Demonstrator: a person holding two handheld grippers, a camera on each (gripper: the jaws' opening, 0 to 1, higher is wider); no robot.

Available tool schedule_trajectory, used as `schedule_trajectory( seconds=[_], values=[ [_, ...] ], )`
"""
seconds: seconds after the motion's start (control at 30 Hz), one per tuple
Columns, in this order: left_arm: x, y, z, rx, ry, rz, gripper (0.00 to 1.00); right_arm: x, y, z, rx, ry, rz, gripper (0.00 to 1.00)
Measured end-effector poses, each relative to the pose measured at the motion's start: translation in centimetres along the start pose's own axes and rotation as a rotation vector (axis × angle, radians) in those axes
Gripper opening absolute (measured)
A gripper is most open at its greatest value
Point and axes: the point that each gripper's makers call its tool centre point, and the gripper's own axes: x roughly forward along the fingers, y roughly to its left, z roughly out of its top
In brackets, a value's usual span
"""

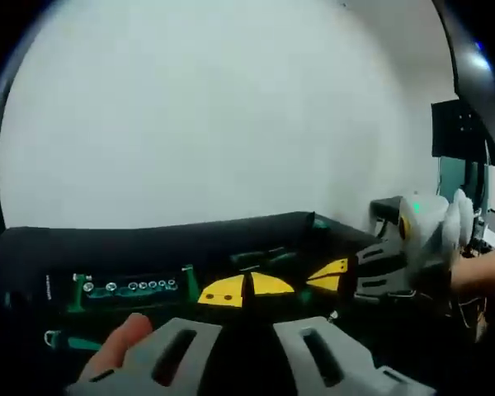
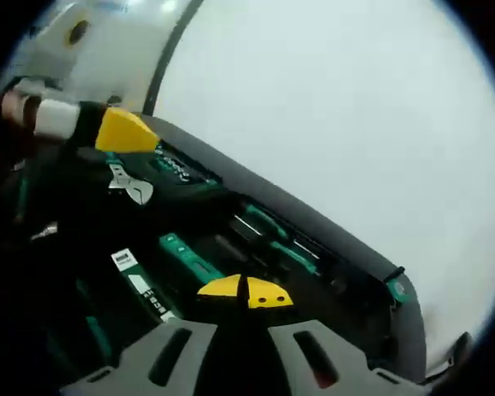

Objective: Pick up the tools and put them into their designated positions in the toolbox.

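**Yellow tips shut over the open toolbox**

Yellow pads on my left gripper [image 1: 246, 290] meet tip to tip with nothing between them, poised just above the toolbox [image 1: 190, 239]. A fingertip [image 1: 120, 342] shows beside its grey left jaw. Beyond the tips, inside the toolbox, I see a green socket rail [image 1: 132, 286] with a row of round sockets. Farther off, toward the toolbox's end, my right gripper [image 1: 334, 276] enters with a hand [image 1: 483, 272] behind it.

In the right gripper view, my right gripper [image 2: 246, 290] is likewise closed and empty over the toolbox [image 2: 371, 264]. Past it lie green-handled screwdrivers [image 2: 276, 235] in their slots. Farther along the toolbox, an adjustable wrench [image 2: 132, 188] rests, with the left gripper's yellow tip just over it.
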Motion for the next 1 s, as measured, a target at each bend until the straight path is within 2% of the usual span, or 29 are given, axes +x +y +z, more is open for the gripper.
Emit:
schedule_trajectory(
  seconds=[0.03,0.07,0.1,0.13,0.17,0.2,0.23,0.27,0.3,0.33,0.37,0.4,0.47,0.6,0.63,0.7,0.77,0.83,0.87,0.9,0.93,1.0],
  values=[
    [0.2,0.1,-0.1,0.000,0.003,-0.003,0.02,0.1,0.4,0.2,-0.013,-0.003,0.007,0.00],
    [0.3,0.5,-0.1,-0.004,0.006,-0.005,0.02,0.1,0.9,0.5,-0.079,-0.001,0.046,0.00],
    [0.5,1.1,0.0,-0.001,0.004,-0.005,0.02,0.2,0.8,0.5,-0.133,0.026,0.075,0.00],
    [0.3,1.0,0.1,0.011,-0.008,-0.006,0.02,0.2,0.9,0.4,-0.135,0.053,0.117,0.00],
    [0.0,0.9,0.3,0.026,-0.022,-0.010,0.02,-0.1,1.5,0.4,-0.183,0.091,0.233,0.00],
    [-0.3,1.0,0.5,0.033,-0.034,-0.010,0.02,-0.4,0.8,0.8,-0.226,0.109,0.273,0.01],
    [-0.5,1.3,0.6,0.036,-0.041,-0.007,0.02,-0.7,-0.1,1.6,-0.272,0.106,0.321,0.09],
    [-1.2,0.9,0.7,0.041,-0.061,-0.007,0.02,-1.4,0.4,2.5,-0.276,0.093,0.441,0.12],
    [-1.4,1.0,0.6,0.032,-0.066,-0.009,0.02,-1.7,0.2,2.8,-0.275,0.142,0.514,0.12],
    [-1.1,1.5,0.6,0.010,-0.068,-0.014,0.02,-1.2,-0.3,2.8,-0.311,0.167,0.512,0.08],
    [-1.0,1.6,0.5,-0.017,-0.070,-0.023,0.02,-0.8,0.1,2.3,-0.401,0.190,0.554,0.07],
    [-1.1,1.4,0.3,-0.030,-0.066,-0.027,0.02,-0.5,0.1,1.1,-0.451,0.257,0.584,0.08],
    [-1.4,0.9,0.3,-0.017,-0.064,-0.029,0.02,-0.3,0.8,-0.5,-0.526,0.314,0.657,0.08],
    [-1.5,0.6,0.3,-0.025,-0.072,-0.053,0.02,-0.2,1.5,-2.4,-0.556,0.367,0.744,0.11],
    [-1.0,1.1,0.2,-0.030,-0.061,-0.061,0.02,0.0,1.4,-2.6,-0.566,0.369,0.747,0.07],
    [-1.0,0.7,-0.2,-0.024,-0.050,-0.062,0.02,0.1,1.6,-2.2,-0.572,0.366,0.769,0.06],
    [-0.7,1.2,-0.3,-0.019,-0.043,-0.060,0.02,-0.1,1.8,-2.2,-0.566,0.370,0.785,0.05],
    [0.3,2.1,-0.8,-0.038,-0.018,-0.072,0.02,-0.1,2.2,-2.3,-0.542,0.402,0.802,0.05],
    [0.8,2.7,-1.0,-0.046,-0.003,-0.070,0.02,0.2,2.8,-2.6,-0.560,0.410,0.807,0.04],
    [1.2,3.2,-1.4,-0.041,0.019,-0.065,0.02,0.5,3.7,-1.9,-0.621,0.370,0.845,0.04],
    [1.3,3.2,-1.9,-0.033,0.044,-0.064,0.02,0.3,3.2,-2.4,-0.647,0.457,0.809,0.04],
    [1.4,3.5,-1.9,-0.034,0.044,-0.069,0.02,0.2,3.2,-2.3,-0.641,0.472,0.808,0.05]
  ],
)
